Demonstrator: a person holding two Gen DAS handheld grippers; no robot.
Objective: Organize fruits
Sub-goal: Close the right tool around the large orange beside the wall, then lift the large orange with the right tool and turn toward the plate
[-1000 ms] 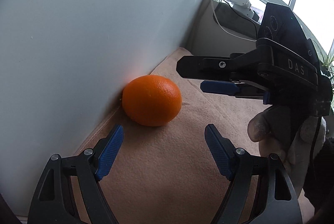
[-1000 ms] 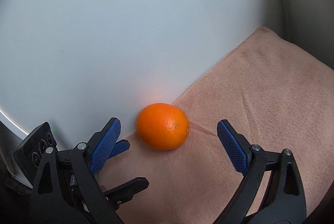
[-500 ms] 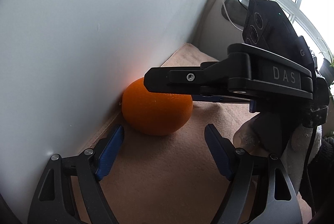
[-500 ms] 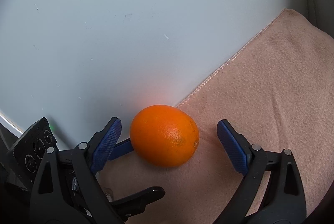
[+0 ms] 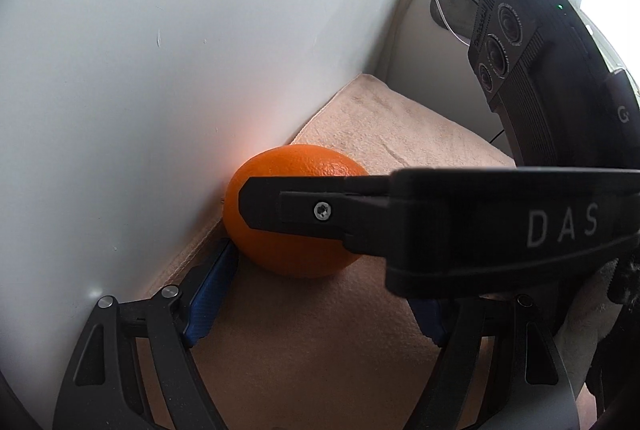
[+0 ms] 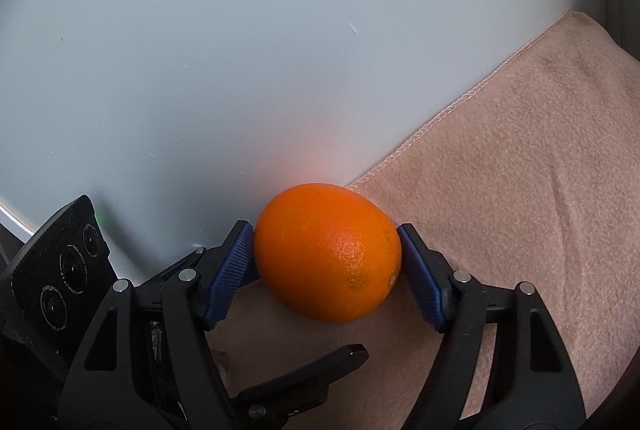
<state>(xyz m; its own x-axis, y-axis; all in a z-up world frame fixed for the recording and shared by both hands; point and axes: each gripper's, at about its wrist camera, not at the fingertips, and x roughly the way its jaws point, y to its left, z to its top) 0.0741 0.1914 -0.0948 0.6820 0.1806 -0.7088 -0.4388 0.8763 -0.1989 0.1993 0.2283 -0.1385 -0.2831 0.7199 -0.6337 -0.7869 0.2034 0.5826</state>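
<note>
While the orange [image 6: 326, 252] lies on the beige cloth [image 6: 520, 189] hard against the white wall [image 6: 240, 49], the right gripper [image 6: 325, 262] has just been closing on it; both blue pads now sit against its sides, so I judge it gripped. It has not left the cloth. The left gripper [image 5: 316, 294] stands wide just short of the fruit, one pad [image 5: 208, 302] near its lower edge by the wall, the other mostly hidden behind the right gripper's finger; it holds nothing.

Progress: early. One fruit is seized, none lifted or placed. No bowl, tray or other fruit is in view, so the destination cannot be told. Remaining, in my judgement: lift clear of the wall, carry, set down.
</note>
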